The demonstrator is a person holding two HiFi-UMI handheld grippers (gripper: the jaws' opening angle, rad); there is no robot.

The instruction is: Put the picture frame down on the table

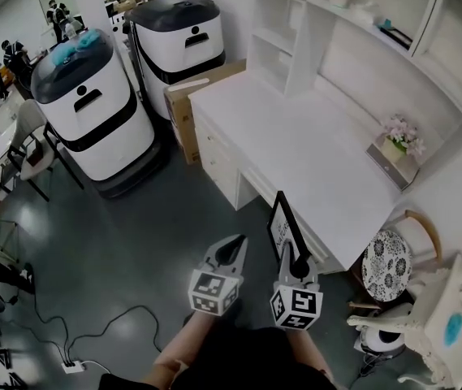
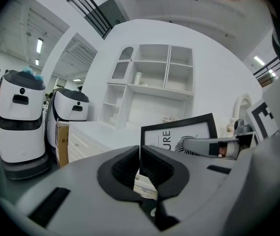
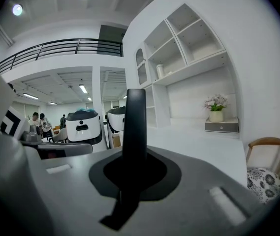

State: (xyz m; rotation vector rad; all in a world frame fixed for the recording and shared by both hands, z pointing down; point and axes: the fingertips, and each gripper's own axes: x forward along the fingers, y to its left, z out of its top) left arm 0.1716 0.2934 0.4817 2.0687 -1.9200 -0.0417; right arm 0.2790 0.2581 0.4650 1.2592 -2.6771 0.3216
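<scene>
Only "URE" legible — dark capitals running vertically on the white print in the picture frame — rest of the word hidden.

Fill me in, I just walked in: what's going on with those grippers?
A person holds a gripper in each hand. The right gripper is shut on a black frame, holding it upright in the air off the front edge of the white table. The left gripper is shut and empty beside it. The frame is not yet on the table.
</scene>
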